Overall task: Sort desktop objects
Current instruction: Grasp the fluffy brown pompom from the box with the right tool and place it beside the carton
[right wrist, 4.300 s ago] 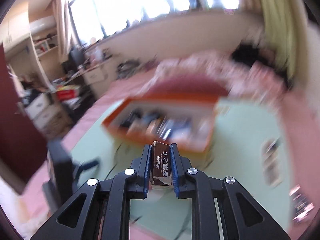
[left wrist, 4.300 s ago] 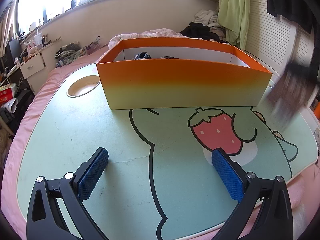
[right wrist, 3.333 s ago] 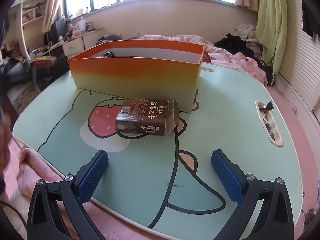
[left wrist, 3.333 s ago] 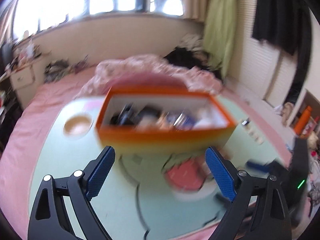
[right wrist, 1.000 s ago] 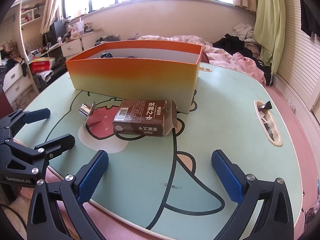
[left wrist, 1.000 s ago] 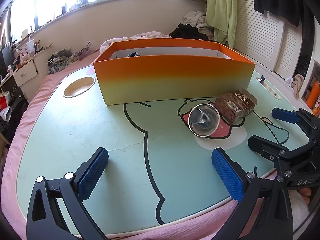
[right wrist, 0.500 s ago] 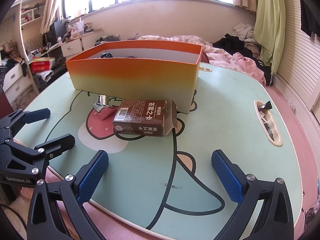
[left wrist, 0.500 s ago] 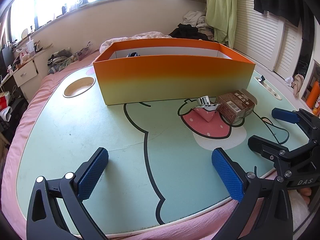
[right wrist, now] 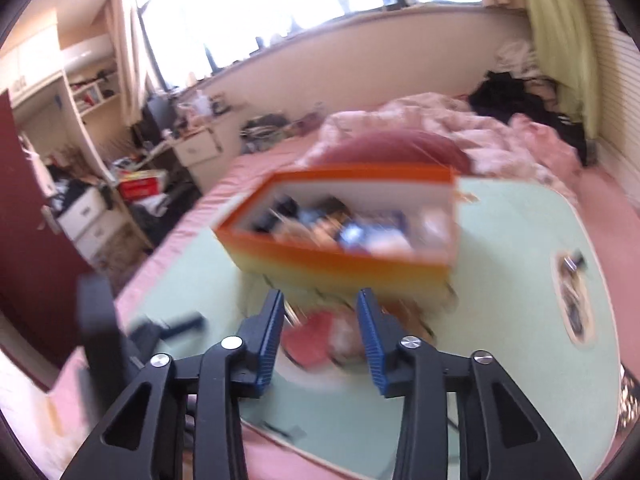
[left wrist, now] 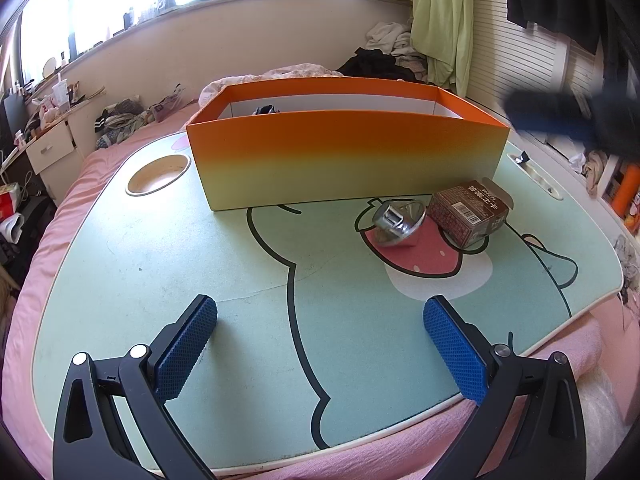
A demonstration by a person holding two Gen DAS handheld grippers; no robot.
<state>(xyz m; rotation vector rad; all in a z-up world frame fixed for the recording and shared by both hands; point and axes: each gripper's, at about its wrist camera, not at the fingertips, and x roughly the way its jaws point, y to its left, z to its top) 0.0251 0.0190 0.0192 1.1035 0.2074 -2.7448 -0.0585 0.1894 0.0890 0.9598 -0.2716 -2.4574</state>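
An orange box (left wrist: 344,152) stands at the back of the mint table (left wrist: 120,280). A brown carton (left wrist: 470,210) lies on its side in front of the box's right end. A shiny metal cup (left wrist: 396,220) lies tipped over just left of it. My left gripper (left wrist: 320,308) is open and empty above the table's near edge. My right gripper (right wrist: 320,300) is lifted above the table, its jaws closing with nothing between them. It is a dark blur (left wrist: 560,116) in the left wrist view. From above, the orange box (right wrist: 340,236) holds several blurred items.
A round cup recess (left wrist: 158,174) sits in the table's left rear corner and a narrow slot (left wrist: 536,172) at its right edge. Pink bedding surrounds the table. Furniture and clutter (right wrist: 140,184) lie beyond on the left.
The right gripper has risen off the table edge and its jaws have narrowed. The metal cup has rolled and shifted beside the carton. The left gripper has not moved.
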